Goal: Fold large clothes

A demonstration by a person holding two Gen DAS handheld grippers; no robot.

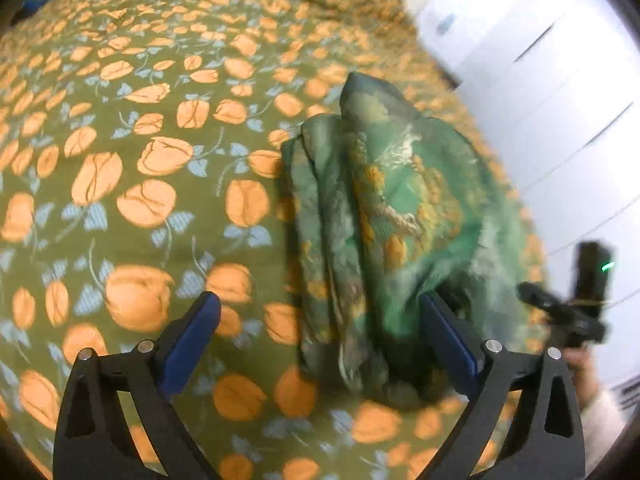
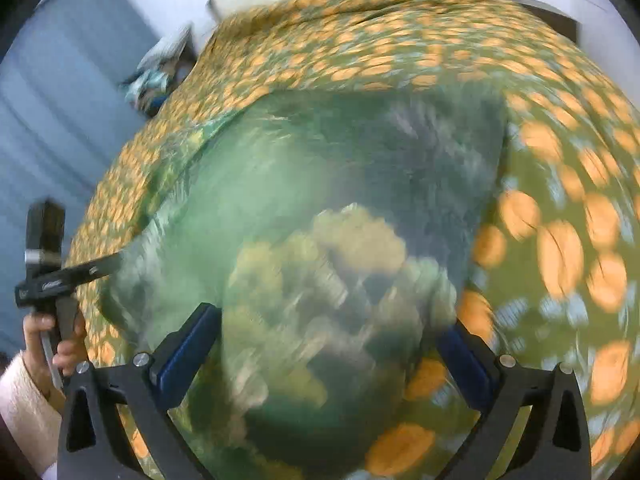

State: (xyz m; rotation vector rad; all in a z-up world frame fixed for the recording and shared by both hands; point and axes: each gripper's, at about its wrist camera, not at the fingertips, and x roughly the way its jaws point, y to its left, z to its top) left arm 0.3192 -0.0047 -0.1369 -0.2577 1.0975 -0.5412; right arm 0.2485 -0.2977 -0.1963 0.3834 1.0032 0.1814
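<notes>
A green patterned garment [image 1: 384, 216] lies bunched in long folds on the olive bedspread with orange flowers [image 1: 132, 168]. My left gripper [image 1: 320, 320] hovers over its near end, jaws wide open; the right blue pad [image 1: 444, 332] sits beside the cloth without pinching it. In the blurred right wrist view the same garment [image 2: 320, 200] spreads broad over the bedspread [image 2: 560, 240]. My right gripper [image 2: 332, 344] is open above it, and no fold is pinched between its pads. A hand [image 1: 580, 364] holds the right gripper at the far right of the left wrist view.
White cupboard fronts [image 1: 560, 100] stand beyond the bed's right edge. A heap of clutter [image 2: 160, 76] lies past the bed's far corner, next to a grey-blue wall [image 2: 60, 120]. A hand in a white sleeve [image 2: 60, 344] holds the left gripper.
</notes>
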